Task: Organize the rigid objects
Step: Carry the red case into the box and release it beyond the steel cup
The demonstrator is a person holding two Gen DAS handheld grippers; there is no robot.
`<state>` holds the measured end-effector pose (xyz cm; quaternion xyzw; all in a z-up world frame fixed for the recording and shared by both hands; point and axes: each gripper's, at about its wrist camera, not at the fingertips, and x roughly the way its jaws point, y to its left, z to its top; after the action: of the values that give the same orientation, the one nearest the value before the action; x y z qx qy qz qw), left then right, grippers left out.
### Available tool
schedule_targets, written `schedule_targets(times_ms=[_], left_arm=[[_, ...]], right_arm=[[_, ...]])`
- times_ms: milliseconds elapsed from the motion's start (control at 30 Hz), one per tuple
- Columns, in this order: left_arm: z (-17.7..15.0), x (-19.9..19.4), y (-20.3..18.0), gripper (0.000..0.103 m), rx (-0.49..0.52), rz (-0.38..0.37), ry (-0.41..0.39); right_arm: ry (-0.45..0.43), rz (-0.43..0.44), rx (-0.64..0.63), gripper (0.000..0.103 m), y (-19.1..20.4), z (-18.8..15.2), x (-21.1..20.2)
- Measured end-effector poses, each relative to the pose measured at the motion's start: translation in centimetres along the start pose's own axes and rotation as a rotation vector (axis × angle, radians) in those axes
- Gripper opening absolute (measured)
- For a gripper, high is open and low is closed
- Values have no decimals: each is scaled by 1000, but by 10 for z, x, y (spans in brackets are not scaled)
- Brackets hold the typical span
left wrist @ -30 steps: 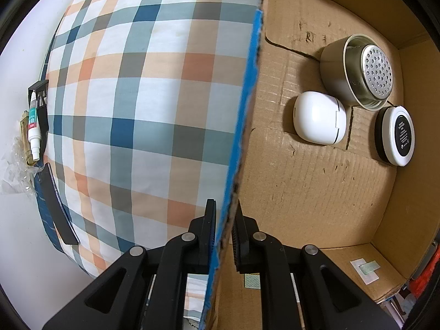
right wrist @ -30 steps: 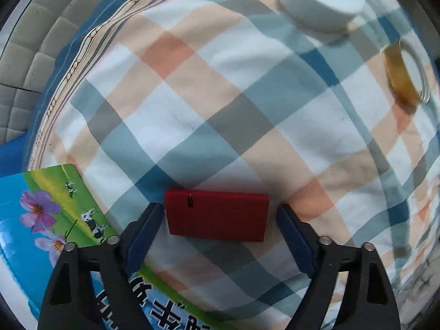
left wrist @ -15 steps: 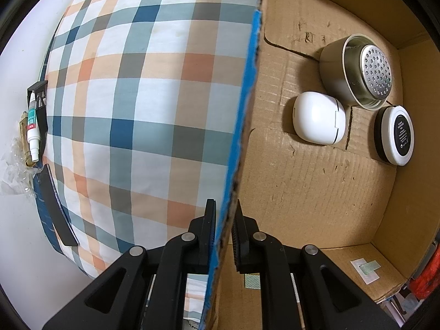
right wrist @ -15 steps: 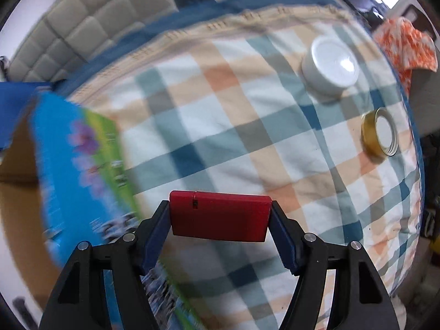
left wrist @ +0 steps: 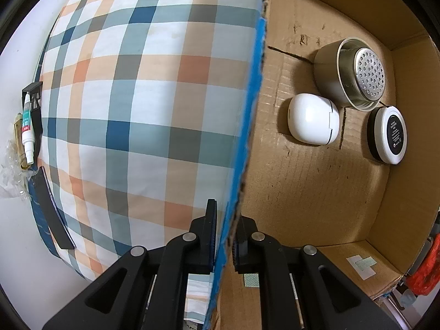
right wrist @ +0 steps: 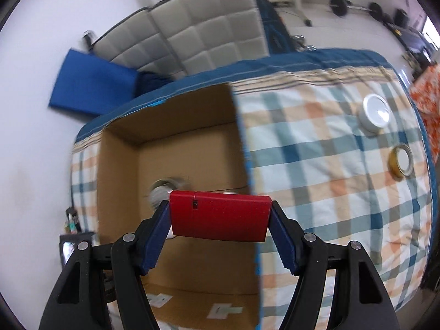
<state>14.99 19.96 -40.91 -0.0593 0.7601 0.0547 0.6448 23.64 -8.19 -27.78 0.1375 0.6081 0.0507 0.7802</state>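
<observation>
My right gripper (right wrist: 220, 217) is shut on a flat red box (right wrist: 218, 216) and holds it in the air above the open cardboard box (right wrist: 187, 126). My left gripper (left wrist: 224, 233) is shut on the blue-edged side wall of the cardboard box (left wrist: 247, 126). Inside the box lie a white rounded case (left wrist: 312, 119), a metal strainer cup (left wrist: 354, 81) and a round black-and-white tin (left wrist: 387, 134). A white round lid (right wrist: 375, 112) and a roll of yellow tape (right wrist: 401, 159) lie on the plaid bed to the right.
The plaid bedspread (right wrist: 330, 170) covers the bed. A small white bottle (left wrist: 27, 134) and a black strip (left wrist: 52, 214) lie at the bed's left edge. A padded headboard (right wrist: 203, 30) and blue cushion (right wrist: 90, 85) stand behind the box. Barbells (right wrist: 354, 8) lie on the floor.
My right gripper closed on the red box, lifted it off the bedspread and swung it left over the cardboard box. The left gripper has stayed clamped on the box wall.
</observation>
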Motion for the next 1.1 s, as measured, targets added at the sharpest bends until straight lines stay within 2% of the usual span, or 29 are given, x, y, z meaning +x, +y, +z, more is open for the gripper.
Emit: schedule_targets(times_ms=[300, 667, 933, 1100], left_arm=[[2, -9, 5, 7, 2, -18, -7], [6, -16, 9, 7, 10, -28, -13], [11, -16, 12, 7, 8, -38, -9], [12, -15, 15, 7, 6, -41, -9]], right_arm=[[34, 35, -67, 72, 49, 1, 16], [109, 27, -48, 72, 59, 26, 71], [197, -36, -31, 72, 60, 49, 128], [214, -91, -46, 72, 61, 58, 152]])
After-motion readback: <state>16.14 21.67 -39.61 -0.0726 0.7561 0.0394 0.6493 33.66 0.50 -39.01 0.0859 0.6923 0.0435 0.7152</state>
